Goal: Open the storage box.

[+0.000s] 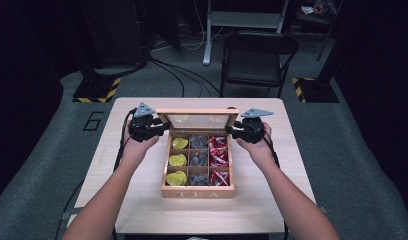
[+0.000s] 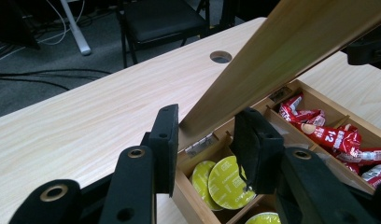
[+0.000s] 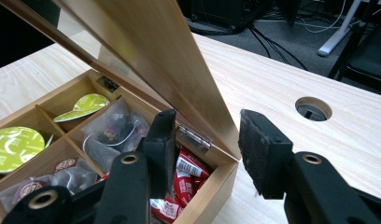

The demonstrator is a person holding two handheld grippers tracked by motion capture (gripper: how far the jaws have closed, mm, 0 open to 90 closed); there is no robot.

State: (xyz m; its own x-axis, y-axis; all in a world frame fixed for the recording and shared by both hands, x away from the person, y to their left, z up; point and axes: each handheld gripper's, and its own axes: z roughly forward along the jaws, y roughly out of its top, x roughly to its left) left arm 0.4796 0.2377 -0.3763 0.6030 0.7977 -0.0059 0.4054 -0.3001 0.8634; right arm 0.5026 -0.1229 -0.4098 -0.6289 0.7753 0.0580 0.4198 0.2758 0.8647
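A wooden tea box stands mid-table with its glass-paned lid raised upright. Green capsules fill its left column, clear tea bags the middle, red packets the right. My left gripper is at the lid's left edge. In the left gripper view its jaws stand open astride the lid, near the hinge. My right gripper is at the lid's right edge. It too is open, with the lid's lower corner between its fingers.
The light wooden table has a round cable hole behind the box. A black folding chair stands beyond the far edge, with cables on the floor. Bare tabletop lies on both sides of the box and in front.
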